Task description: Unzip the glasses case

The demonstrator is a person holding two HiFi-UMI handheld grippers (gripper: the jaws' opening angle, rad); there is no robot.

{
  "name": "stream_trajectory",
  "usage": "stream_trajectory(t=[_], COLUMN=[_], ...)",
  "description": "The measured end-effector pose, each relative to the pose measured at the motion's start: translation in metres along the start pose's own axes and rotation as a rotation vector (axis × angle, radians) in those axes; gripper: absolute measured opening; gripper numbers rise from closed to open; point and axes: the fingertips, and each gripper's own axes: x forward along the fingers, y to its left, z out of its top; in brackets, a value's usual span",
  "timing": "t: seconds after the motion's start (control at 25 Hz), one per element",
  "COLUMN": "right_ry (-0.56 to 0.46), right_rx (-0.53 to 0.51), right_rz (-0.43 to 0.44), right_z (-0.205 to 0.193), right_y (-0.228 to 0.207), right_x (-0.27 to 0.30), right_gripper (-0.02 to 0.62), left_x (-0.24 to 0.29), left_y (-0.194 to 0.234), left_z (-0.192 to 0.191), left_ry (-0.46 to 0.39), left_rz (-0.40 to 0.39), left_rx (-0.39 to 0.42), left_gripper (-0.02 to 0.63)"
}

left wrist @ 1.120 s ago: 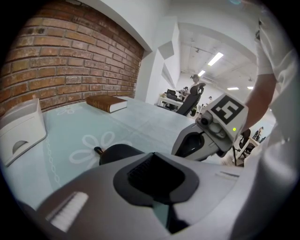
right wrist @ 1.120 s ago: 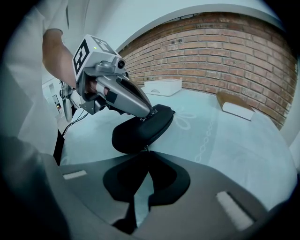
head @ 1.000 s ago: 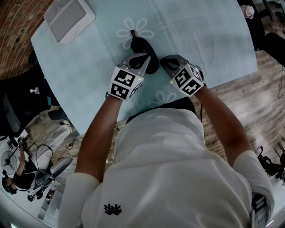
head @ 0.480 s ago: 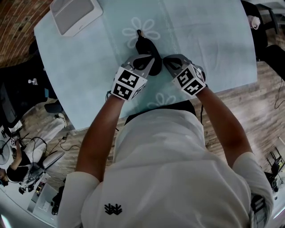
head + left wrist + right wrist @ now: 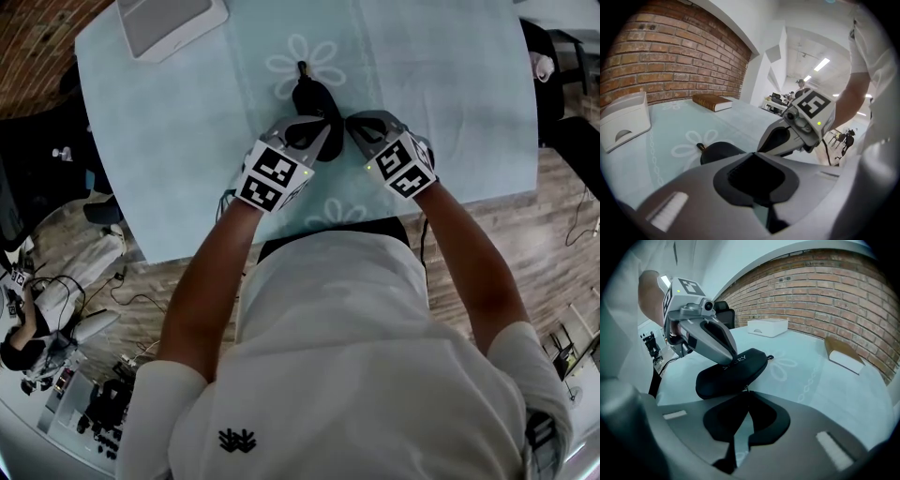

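left hand-held gripper (image 5: pixel 752 157), jaws together, sits on the glasses case (image 5: pixel 733 371) on the counter (image 5: pixel 450 84) — right hand-held gripper (image 5: pixel 746 397) is pinched shut on the zipper pull (image 5: pixel 746 388)

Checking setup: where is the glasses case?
The glasses case sits upper centre in the head view, on the blue tablecloth, between left tool and right tool.

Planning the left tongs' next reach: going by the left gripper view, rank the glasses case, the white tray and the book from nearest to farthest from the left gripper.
1. glasses case: directly ahead of the left gripper, slightly to the left.
2. white tray: far out on the left side of the table.
3. book: farthest, at the back of the table toward the brick wall.
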Motion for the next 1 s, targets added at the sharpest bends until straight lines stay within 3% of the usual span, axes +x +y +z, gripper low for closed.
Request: stream_trajectory(t=[1.0], right_ry=[0.021], right_rx=[-0.116], right_rz=[0.080], right_z=[0.020], right_y=[-0.033], right_x=[0.025], right_gripper=[0.003], left_x=[-0.001], left_y=[-0.001], left_z=[0.003], left_ry=[-0.022], left_rz=[0.002], left_rx=[-0.060], left_gripper=[0.051])
